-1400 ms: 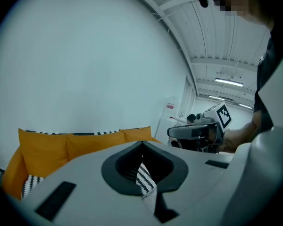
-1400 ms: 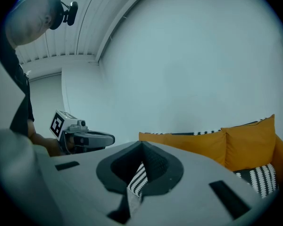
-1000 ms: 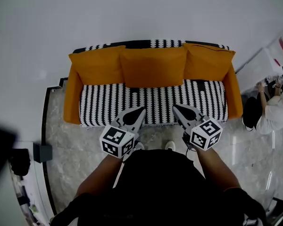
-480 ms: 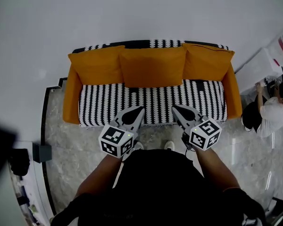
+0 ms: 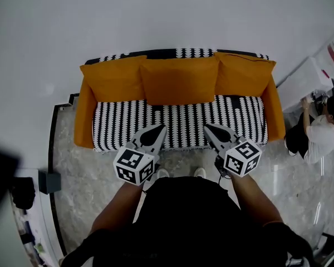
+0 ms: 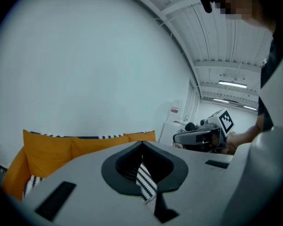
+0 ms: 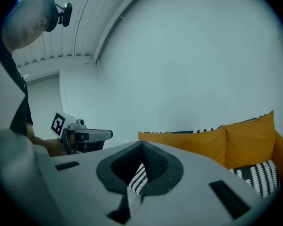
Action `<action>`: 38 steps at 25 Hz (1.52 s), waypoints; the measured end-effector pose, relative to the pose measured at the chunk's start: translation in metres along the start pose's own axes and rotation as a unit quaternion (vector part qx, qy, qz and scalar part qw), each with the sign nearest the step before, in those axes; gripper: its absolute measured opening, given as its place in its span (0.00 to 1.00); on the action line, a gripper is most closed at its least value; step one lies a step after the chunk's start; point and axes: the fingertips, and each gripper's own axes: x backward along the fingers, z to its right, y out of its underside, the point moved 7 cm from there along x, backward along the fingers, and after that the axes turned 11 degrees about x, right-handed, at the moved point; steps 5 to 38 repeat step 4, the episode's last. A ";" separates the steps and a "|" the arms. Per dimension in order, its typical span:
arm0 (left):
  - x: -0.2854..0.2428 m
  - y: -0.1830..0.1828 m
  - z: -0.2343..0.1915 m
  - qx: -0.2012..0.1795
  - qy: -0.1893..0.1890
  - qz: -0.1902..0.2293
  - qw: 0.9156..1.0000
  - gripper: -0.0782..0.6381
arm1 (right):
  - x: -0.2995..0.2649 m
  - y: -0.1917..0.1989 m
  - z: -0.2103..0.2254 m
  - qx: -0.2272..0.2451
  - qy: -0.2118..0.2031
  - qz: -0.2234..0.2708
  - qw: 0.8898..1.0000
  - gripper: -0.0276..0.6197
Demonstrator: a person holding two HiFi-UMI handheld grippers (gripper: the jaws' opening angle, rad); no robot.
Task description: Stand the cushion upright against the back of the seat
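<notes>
Standing upright against the back of the sofa (image 5: 84,121), three orange cushions are seen in a row: the left cushion (image 5: 114,78), the middle cushion (image 5: 181,80) and the right cushion (image 5: 245,74). They are set side by side, with each one touched by its neighbour, and the whole width of the sofa's back is filled by them. The sofa's seat is spread with a black-and-white striped cover (image 5: 122,121), and the same pattern is shown along the top of the sofa's back, above the cushions.

At the sofa's front edge, the left gripper (image 5: 158,128) is held just left of the sofa's middle, and the right gripper (image 5: 207,127) just right of it. Both are pointed toward the sofa's back, with their tips over the front strip of the cover. In each gripper view the jaws are seen pressed together with nothing clamped. Only a sliver of the cover is glimpsed through the gap behind the tips. Both grippers are kept well apart from the cushions.

A marble floor (image 5: 72,149) is seen in front of the sofa. A second person (image 5: 322,133) in a white top is seen well apart from the sofa's right arm.
</notes>
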 end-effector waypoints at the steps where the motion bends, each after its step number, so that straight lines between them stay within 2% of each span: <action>1: 0.000 0.000 0.000 0.000 0.000 0.000 1.000 0.13 | 0.000 0.000 0.000 0.000 0.000 0.000 1.000 0.10; 38: -0.002 0.001 0.001 0.002 0.001 0.000 1.000 0.13 | 0.000 0.000 0.001 -0.002 0.000 0.001 1.000 0.10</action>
